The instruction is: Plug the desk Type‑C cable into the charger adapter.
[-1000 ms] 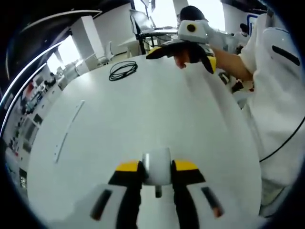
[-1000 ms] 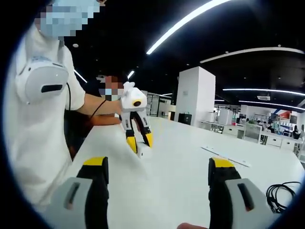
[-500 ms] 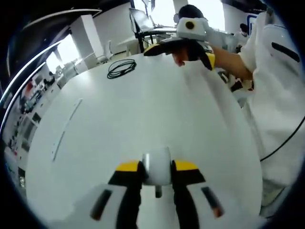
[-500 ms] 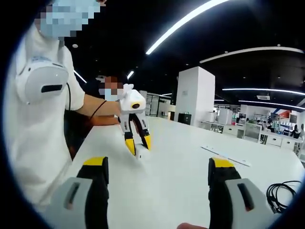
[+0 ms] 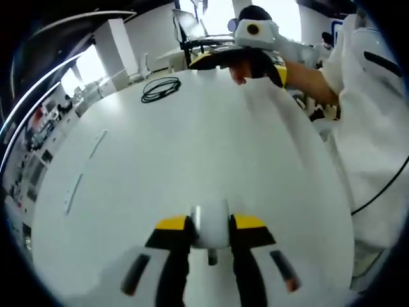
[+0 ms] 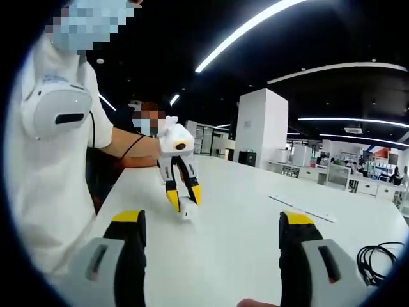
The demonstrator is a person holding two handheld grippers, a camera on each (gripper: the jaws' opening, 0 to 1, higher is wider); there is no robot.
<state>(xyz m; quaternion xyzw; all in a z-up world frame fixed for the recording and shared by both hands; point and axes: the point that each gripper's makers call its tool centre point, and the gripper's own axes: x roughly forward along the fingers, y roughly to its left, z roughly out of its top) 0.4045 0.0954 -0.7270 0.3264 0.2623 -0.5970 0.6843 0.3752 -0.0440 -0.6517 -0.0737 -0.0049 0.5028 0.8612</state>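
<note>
White desk [image 5: 211, 147] in an open office: left gripper [image 5: 211, 225] clamped on charger adapter [image 5: 211, 224]. Coiled Type-C cable [image 5: 160, 89] lies at the desk's far edge; right gripper [image 6: 214, 233], jaws wide apart, should probably go pinch its plug end first.

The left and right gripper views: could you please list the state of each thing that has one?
Left tool: shut on the charger adapter.
Charger adapter: white, clamped between the jaws, above the table.
Right tool: open, holding nothing.
Type-C cable: black, coiled, lying untouched on the table, not plugged in.
</note>
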